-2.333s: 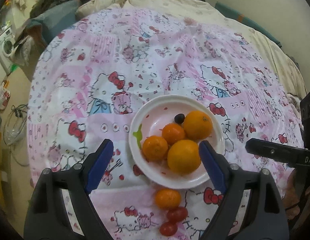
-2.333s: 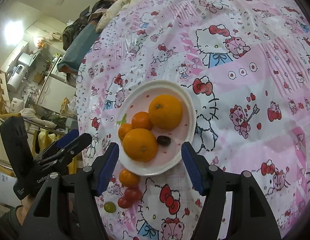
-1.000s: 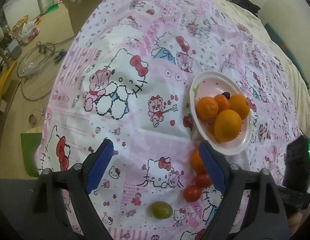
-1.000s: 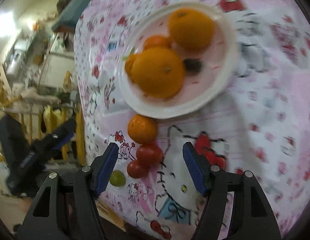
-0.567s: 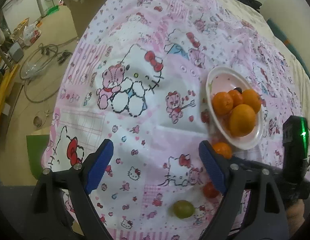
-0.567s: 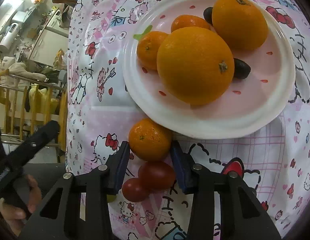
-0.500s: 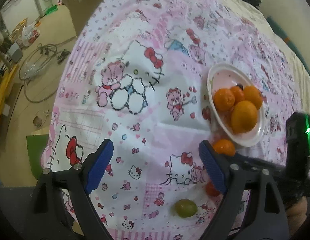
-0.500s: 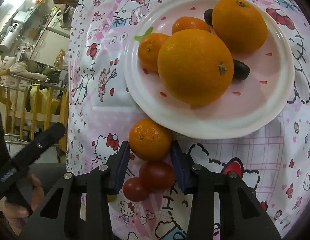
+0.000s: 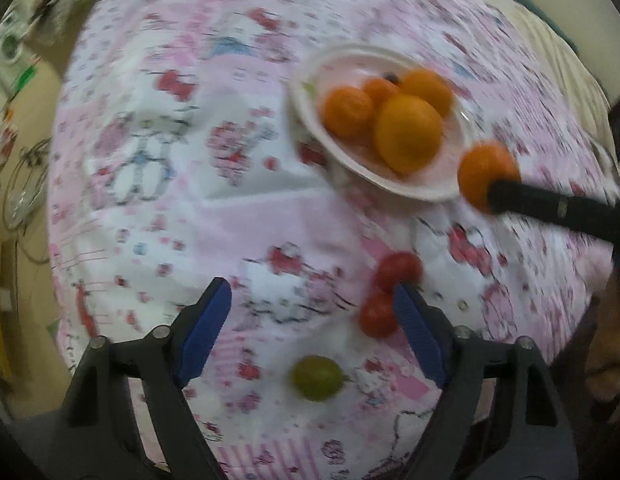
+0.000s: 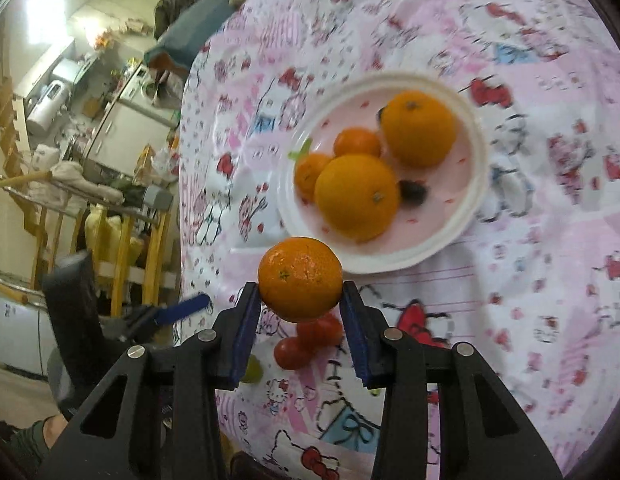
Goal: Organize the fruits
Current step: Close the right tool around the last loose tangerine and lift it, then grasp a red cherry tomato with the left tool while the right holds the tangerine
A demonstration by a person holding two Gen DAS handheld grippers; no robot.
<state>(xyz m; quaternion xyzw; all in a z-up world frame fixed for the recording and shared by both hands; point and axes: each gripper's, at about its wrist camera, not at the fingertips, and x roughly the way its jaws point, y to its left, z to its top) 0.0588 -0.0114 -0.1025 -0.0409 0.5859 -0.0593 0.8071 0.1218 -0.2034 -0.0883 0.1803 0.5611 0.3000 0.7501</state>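
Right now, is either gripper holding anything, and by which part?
The right gripper holds a tangerine by its two sides. The left gripper holds nothing; its jaws are closing.

Four oranges (image 10: 356, 196) are sitting on the plate (image 10: 476, 184); two tomatoes (image 9: 398, 270) and a grape (image 9: 316, 377) are lying before it on the cloth (image 9: 229, 208).

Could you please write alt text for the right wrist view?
The right gripper holds a mandarin just short of a white plate of oranges. Two tomatoes lie on the pink cloth beneath it.
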